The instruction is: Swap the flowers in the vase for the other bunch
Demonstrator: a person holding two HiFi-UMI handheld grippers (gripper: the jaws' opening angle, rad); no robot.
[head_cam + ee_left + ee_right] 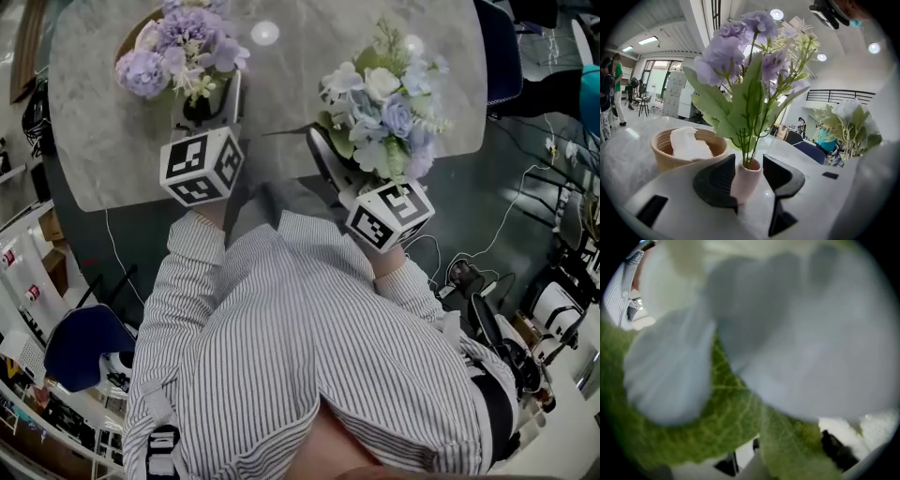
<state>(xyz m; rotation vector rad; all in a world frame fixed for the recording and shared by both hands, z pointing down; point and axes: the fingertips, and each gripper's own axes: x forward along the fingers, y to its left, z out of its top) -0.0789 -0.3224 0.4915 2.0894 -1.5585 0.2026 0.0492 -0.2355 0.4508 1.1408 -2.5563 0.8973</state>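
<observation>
On your left gripper [749,163] the jaws stand wide, vase [746,182] between them; it appears light, smooth, tippable: grip mid-body. Your right gripper [324,150] is clamped on the blue bunch [384,103].

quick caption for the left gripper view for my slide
Left gripper open, jaws either side of a pink vase of purple flowers on the table; basket left, white bunch right.

Person wearing long-sleeve shirt w/ thin grey-and-white vertical stripes [281,328], cuffs closing at wrists. Small black patch w/ white marks [163,448] showing near hem. L gripper [749,180] showing matte black ribbed jaws on white body, carrying white cube w/ black square markers [202,166]. R gripper [330,159] carrying matching marker cube [389,215].
</observation>
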